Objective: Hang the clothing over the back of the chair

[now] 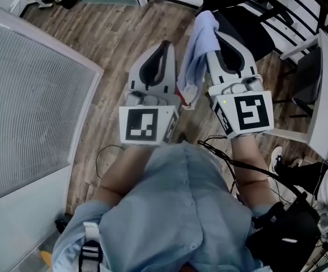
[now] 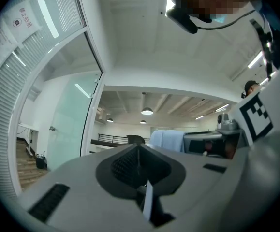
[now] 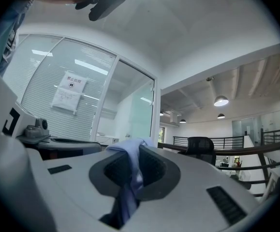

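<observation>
- left gripper point(image 1: 162, 47), right gripper point(image 1: 223, 38): pale grey moulded shells with a dark teardrop recess on top
- pads point(image 2: 127, 166): black, ribbed
- left marker cube point(image 1: 147, 124), right marker cube point(image 1: 248, 112): white faces, black square patterns
- green light point(image 1: 224, 101) beside the right cube
- black cables point(image 1: 231, 157) behind the right gripper
- shirt point(image 1: 180, 208): light blue, button-front
- grey strap point(image 1: 90, 254) with buckle

The right gripper point(image 3: 138, 149) clamped the pale blue clothing point(image 3: 131, 168) between its jaws. A black chair point(image 3: 201, 148) stood beyond, by a railing point(image 3: 179, 139).

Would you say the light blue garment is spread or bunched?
Bunched: the light blue garment hangs gathered from the right gripper.
</observation>
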Motion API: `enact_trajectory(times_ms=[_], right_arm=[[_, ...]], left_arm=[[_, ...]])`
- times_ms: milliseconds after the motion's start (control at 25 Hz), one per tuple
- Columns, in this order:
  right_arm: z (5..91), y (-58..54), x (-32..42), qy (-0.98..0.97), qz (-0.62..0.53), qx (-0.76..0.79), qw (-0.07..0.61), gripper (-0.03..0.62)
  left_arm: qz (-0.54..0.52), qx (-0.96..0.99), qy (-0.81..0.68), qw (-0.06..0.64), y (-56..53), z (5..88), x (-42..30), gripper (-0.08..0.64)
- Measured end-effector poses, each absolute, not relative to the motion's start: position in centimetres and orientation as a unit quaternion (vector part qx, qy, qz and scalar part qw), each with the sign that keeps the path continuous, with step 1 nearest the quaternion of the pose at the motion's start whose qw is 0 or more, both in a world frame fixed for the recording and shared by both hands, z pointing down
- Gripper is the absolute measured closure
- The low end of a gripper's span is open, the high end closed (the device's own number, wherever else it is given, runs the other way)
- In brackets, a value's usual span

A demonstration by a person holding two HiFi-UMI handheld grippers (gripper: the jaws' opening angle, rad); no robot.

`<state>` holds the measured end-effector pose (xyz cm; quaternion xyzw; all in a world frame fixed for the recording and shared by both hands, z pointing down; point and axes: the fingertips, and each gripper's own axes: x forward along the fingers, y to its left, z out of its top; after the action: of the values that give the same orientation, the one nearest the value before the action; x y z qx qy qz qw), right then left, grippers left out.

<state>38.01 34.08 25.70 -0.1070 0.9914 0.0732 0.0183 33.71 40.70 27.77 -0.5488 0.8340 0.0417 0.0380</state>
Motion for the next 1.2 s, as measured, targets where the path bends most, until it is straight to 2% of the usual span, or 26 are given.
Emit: enact_trajectory(times_ms=[280,640,920,1200], right_arm=[[25.8,29.6,30.8,0.992,0.066,-0.111,0.009,0.565],[25.6,24.3,20.2,0.985,0.078,-0.154,0.028,0.565],[25.0,21.3,14.8,0.980,0.102,-0.171,0.031,0.565],[27.5,16.6,10.0,0.981,0.095,-0.171,-0.001,0.563]], left_arm=[[0.045,-0.561,0.826,0.027,35.5,27.8,25.5,0.541],[0.046,-0.593,0.802,0.047,30.1,27.5,13.9,0.541],[0.065,-0.608,0.790,0.047,27.1,27.5,9.4,0.541],[0.048,-0.618,0.783,0.044,22.4,30.3,5.4,0.541]])
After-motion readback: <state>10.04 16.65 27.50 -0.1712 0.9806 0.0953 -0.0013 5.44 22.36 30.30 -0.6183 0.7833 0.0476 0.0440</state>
